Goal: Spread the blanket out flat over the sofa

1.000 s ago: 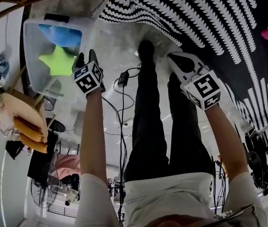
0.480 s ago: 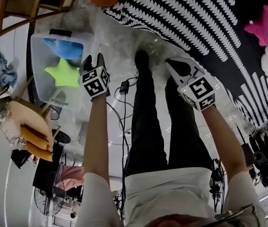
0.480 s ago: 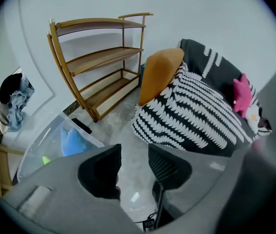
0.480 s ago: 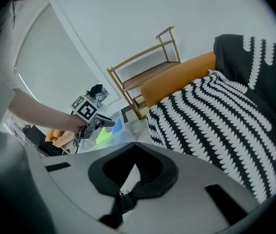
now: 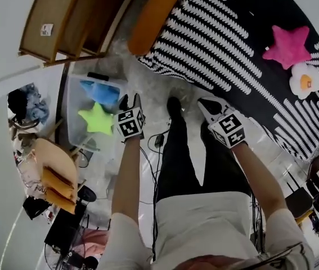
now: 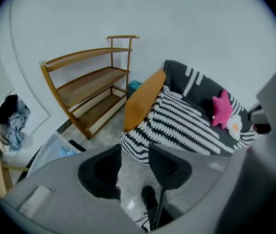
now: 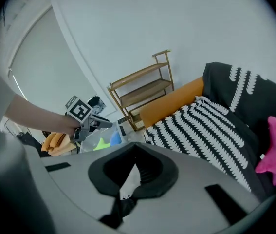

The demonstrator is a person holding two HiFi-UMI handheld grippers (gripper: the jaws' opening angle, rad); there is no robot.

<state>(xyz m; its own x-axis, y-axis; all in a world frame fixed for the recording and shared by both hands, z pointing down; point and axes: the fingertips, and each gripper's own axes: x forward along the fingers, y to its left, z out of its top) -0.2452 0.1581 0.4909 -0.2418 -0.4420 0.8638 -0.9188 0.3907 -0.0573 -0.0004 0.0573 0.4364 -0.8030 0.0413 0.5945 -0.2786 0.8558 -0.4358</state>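
Note:
The black-and-white striped blanket (image 5: 215, 38) lies over the dark sofa's seat and hangs off its front edge beside an orange bolster (image 5: 153, 13). The left gripper view shows the blanket (image 6: 176, 123) straight ahead, and the right gripper view shows it (image 7: 211, 130) at the right. My left gripper (image 5: 131, 99) is held over the floor short of the sofa, open with nothing between its jaws (image 6: 134, 152). My right gripper (image 5: 211, 106) hovers over the person's feet. Its tips (image 7: 133, 150) meet and hold nothing. Neither gripper touches the blanket.
A pink star pillow (image 5: 286, 44) and a white flower pillow (image 5: 305, 80) rest on the blanket. A clear bin (image 5: 77, 94) with a green star and a blue pillow stands left of my left gripper. A wooden shelf (image 5: 69, 18) stands against the wall. Cables (image 5: 148, 151) trail across the floor.
The head view has swung up toward the sofa, bringing the shelf, bolster and pillows into sight. Both grippers stay held out in front, closer together; their jaws look unchanged.

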